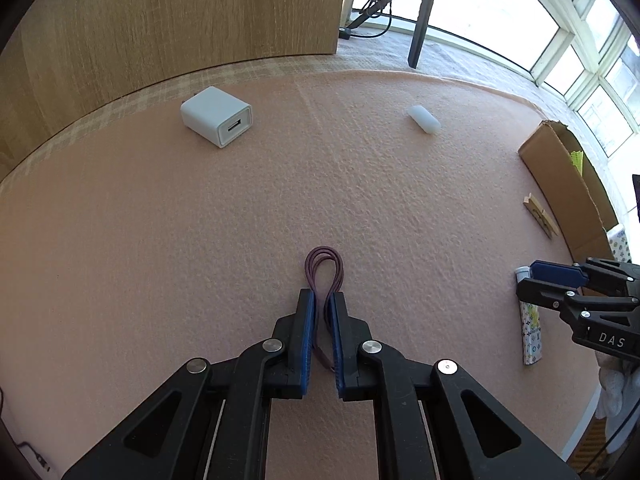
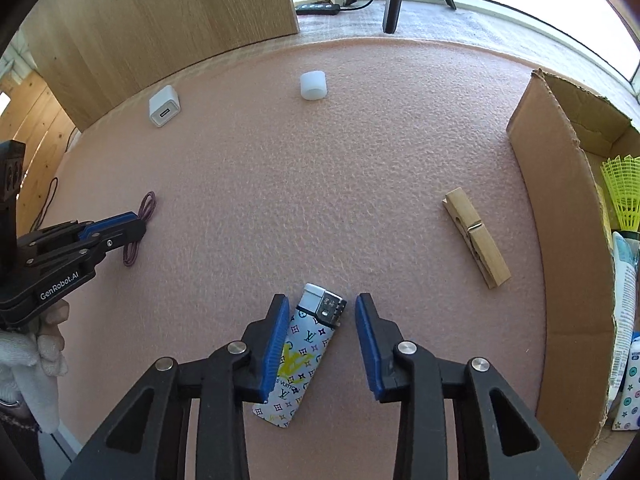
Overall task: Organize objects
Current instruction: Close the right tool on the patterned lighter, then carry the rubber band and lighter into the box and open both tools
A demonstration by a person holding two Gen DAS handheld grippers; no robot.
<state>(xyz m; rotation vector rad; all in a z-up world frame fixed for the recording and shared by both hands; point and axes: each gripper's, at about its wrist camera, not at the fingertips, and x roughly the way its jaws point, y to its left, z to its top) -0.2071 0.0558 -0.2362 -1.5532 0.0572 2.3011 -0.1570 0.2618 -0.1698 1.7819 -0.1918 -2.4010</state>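
On the pink foam mat (image 1: 280, 200), my left gripper (image 1: 323, 296) is shut on a purple elastic band (image 1: 324, 264), whose loop sticks out past the fingertips. From the right wrist view the same gripper (image 2: 140, 226) pinches the band (image 2: 146, 208) at the left. My right gripper (image 2: 322, 300) points down over a patterned lighter (image 2: 308, 344) lying flat on the mat. Its left pad overlaps the lighter's edge and a gap shows at the right pad. In the left wrist view the right gripper (image 1: 528, 280) hangs over the lighter (image 1: 532, 332).
A white USB charger (image 2: 164, 106) and a white cylinder (image 2: 313, 85) lie at the far side. A wooden clothespin (image 2: 476, 238) lies by a cardboard box (image 2: 560, 240) holding a yellow shuttlecock (image 2: 624, 192). A wooden panel (image 1: 180, 20) and tripod legs (image 1: 420, 20) stand beyond the mat.
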